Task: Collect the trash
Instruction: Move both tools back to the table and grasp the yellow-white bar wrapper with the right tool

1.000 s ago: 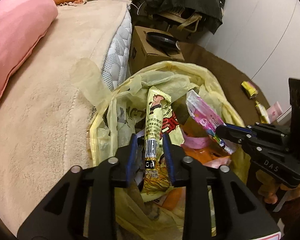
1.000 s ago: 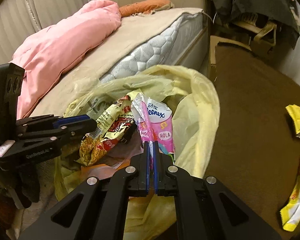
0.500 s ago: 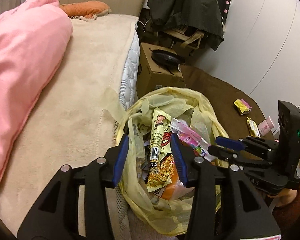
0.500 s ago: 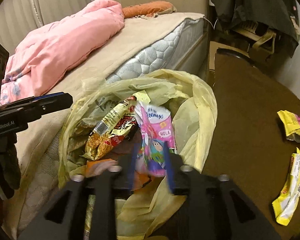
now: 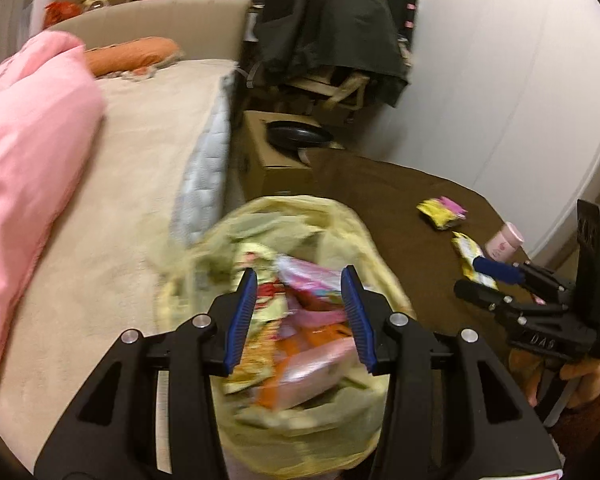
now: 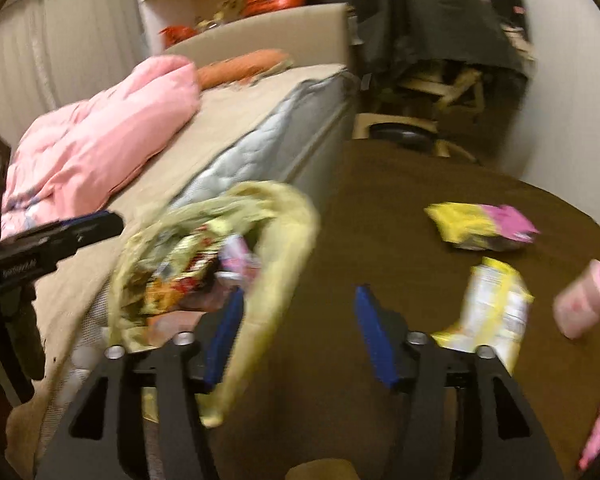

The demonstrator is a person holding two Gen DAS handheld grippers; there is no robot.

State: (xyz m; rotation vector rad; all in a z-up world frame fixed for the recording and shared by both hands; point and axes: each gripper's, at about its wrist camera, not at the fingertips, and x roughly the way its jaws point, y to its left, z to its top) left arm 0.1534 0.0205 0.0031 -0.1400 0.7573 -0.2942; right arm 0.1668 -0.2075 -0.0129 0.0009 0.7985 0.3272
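A yellow plastic trash bag (image 5: 340,216) stands against the bed, filled with wrappers, among them a pink tissue pack (image 5: 312,280). My left gripper (image 5: 300,276) hovers above the bag, open, with nothing between its blue pads. In the right wrist view the bag (image 6: 292,216) lies to the left. My right gripper (image 6: 299,292) is over the brown carpet beside it, its jaws opening and empty. On the carpet lie a yellow-and-pink wrapper (image 6: 480,226), a yellow-and-white wrapper (image 6: 496,304) and a small pink cup (image 6: 584,304). The picture is blurred by motion.
The bed (image 5: 120,200) with a beige blanket and a pink duvet (image 5: 28,152) fills the left. Behind the bag a cardboard box (image 5: 276,164) carries a black pan. Farther back is a chair draped in dark clothes (image 5: 332,32). A white wall (image 5: 500,80) bounds the right.
Both grippers let go of their wrappers, which now lie in the bag. Both opened, rose and drew back. The right one swung right, off the bag and over the carpet.
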